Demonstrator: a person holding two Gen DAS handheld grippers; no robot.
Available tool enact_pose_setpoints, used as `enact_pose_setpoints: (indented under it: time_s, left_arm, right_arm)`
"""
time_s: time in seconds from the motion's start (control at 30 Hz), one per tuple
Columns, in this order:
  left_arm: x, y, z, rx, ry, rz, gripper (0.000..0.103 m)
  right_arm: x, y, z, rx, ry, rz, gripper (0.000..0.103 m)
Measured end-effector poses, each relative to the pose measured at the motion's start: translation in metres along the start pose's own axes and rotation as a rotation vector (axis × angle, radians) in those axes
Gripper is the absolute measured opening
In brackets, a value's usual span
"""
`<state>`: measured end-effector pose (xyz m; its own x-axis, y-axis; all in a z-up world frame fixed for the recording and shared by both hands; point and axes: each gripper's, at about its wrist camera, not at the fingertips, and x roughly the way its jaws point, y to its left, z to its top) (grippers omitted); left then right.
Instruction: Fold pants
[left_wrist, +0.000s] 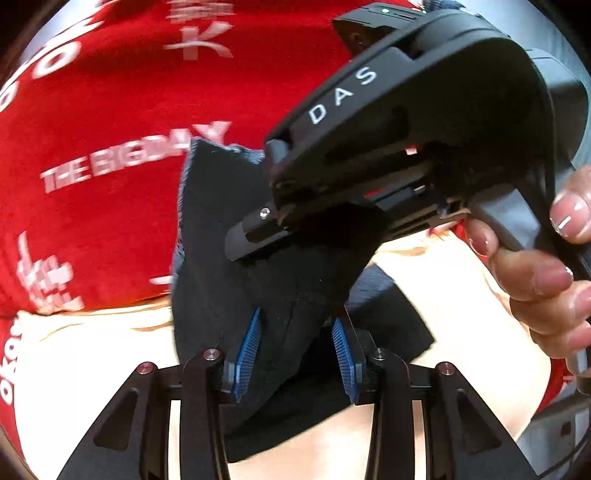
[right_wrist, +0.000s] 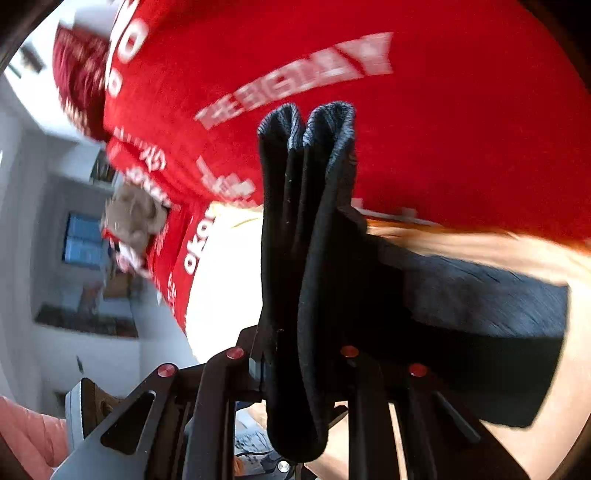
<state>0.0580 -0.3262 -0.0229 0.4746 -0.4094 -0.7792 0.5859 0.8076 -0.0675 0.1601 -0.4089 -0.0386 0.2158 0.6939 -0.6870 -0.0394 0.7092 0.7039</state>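
The black pants (left_wrist: 221, 258) hang bunched and lifted above a cream surface (left_wrist: 92, 350). My left gripper (left_wrist: 295, 354) is shut on them, dark cloth filling the gap between its blue pads (left_wrist: 247, 354). In the left wrist view, my right gripper (left_wrist: 255, 195) comes in from the upper right, held by a hand (left_wrist: 546, 277), with its fingers clamped on the same cloth. In the right wrist view, a thick fold of the pants (right_wrist: 306, 221) stands upright between the fingers of my right gripper (right_wrist: 299, 354), hiding its pads. The rest of the pants trails right across the surface (right_wrist: 480, 332).
A red cloth with white lettering (left_wrist: 110, 110) covers the far part of the surface (right_wrist: 443, 129). A tan crumpled item (right_wrist: 133, 218) lies at its left edge. A room with grey walls and shelves (right_wrist: 74, 258) shows on the left. Bare cream surface (right_wrist: 229, 288) lies beside the pants.
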Motion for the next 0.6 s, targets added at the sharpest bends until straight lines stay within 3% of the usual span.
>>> enact_pose_setpoints:
  time_s: [0.13,0.3,0.5,0.6]
  left_arm:
    - [0.030,-0.046,-0.002,0.079,0.052,-0.028,0.039]
    - [0.079,-0.091,-0.019,0.165,0.160,-0.050,0.039]
    - [0.109,-0.096,-0.036,0.203,0.251,-0.035,0.040]
    - [0.105,-0.092,-0.037,0.202,0.260,-0.084,0.047]
  right_arm:
    - [-0.032,-0.061,-0.022,0.108,-0.053,-0.001,0.020]
    - [-0.043,-0.140,-0.051,0.254,-0.077,0.013,0.020]
    - [-0.018,-0.199,-0.078,0.364,-0.045,0.024,0.021]
    - [-0.009,-0.209,-0.085,0.392,-0.051,0.040,0.024]
